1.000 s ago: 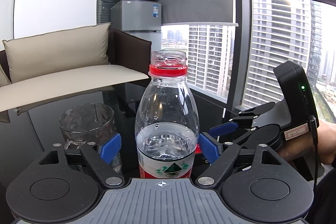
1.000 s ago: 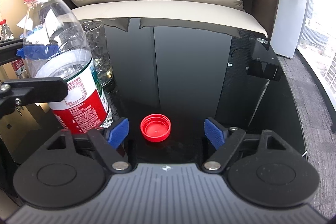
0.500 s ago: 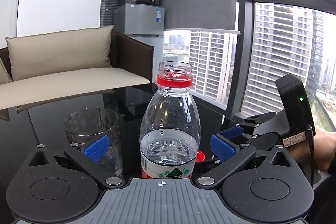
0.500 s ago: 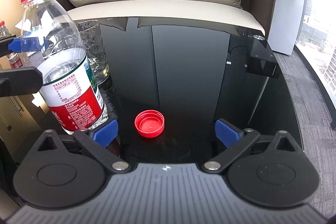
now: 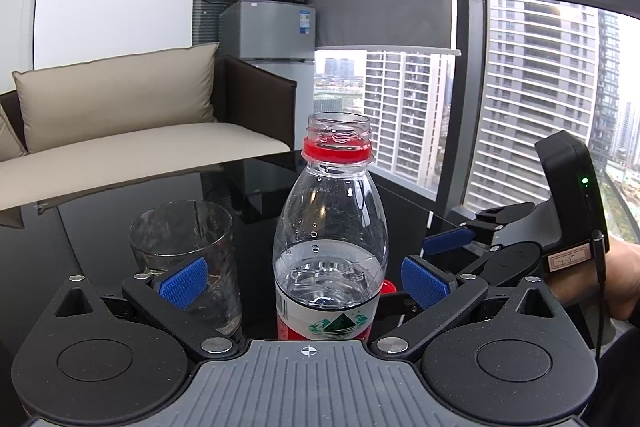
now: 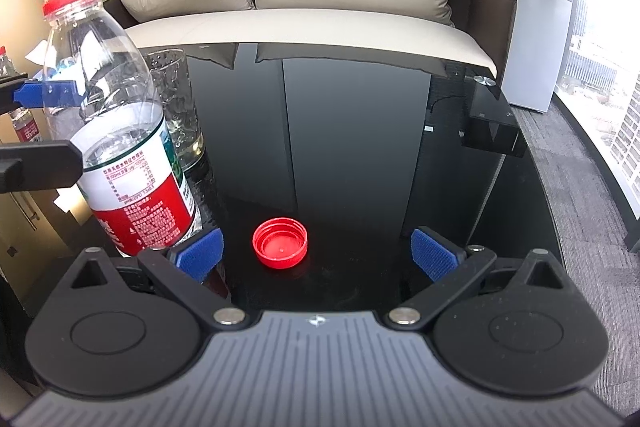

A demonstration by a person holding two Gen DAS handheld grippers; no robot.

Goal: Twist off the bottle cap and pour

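An uncapped clear water bottle point(image 5: 330, 251) with a red neck ring and a red-and-white label stands upright on the black glass table, about half full. My left gripper point(image 5: 304, 283) is open, its blue pads on either side of the bottle and apart from it. The bottle also shows in the right wrist view point(image 6: 116, 131). A clear glass point(image 5: 188, 259) stands left of the bottle and holds a little liquid point(image 6: 180, 115). The red cap point(image 6: 280, 243) lies upside down on the table between the pads of my open, empty right gripper point(image 6: 316, 255).
The black glass table point(image 6: 360, 147) reaches back to a beige sofa point(image 6: 320, 27). A small black box point(image 6: 492, 131) sits at the table's right edge. A fridge with a microwave on top point(image 5: 272, 27) stands behind. My right gripper's body point(image 5: 520, 247) is right of the bottle.
My left gripper has opened wider and let go of the bottle, which now stands free. My right gripper has also opened wider and drawn back slightly from the cap.
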